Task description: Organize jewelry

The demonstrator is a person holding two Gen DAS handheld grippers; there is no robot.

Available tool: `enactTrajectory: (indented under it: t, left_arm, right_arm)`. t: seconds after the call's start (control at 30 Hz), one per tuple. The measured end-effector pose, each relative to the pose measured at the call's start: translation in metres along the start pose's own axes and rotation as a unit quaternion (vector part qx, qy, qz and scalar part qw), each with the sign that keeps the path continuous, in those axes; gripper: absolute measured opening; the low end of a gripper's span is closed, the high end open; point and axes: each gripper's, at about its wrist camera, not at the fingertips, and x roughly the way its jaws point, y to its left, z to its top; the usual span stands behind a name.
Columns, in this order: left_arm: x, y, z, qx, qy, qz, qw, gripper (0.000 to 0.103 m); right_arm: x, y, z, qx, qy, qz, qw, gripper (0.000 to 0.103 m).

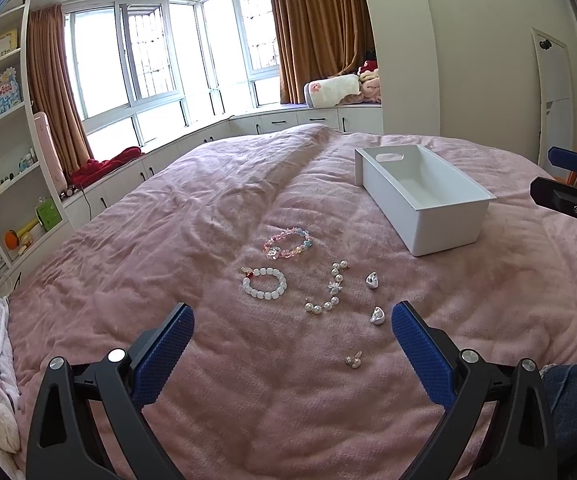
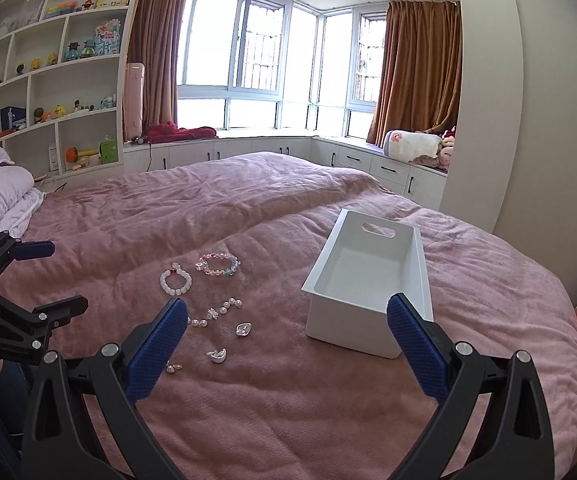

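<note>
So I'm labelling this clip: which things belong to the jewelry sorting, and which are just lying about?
Job: colourful bracelet, white bracelet, pearl strand, two silver pieces, small earrings, white bin.

Lying about: red cloth, shelf toys, rolled blanket.

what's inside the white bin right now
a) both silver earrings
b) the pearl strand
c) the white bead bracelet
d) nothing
d: the white bin shows a bare floor, while the pearl strand, white bead bracelet and silver earrings all lie on the pink blanket.
</note>
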Motion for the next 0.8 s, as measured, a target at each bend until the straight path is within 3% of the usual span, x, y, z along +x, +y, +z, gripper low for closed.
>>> enactTrajectory:
  t: [0.8]
  left_arm:
    - [0.0, -0.0011, -0.0014, 0.002, 0.002, 0.001, 1.0, 0.1]
  right_arm:
    - [0.0003, 0.0005, 0.0009, 0.0, 0.003, 0.001, 1.0, 0.098]
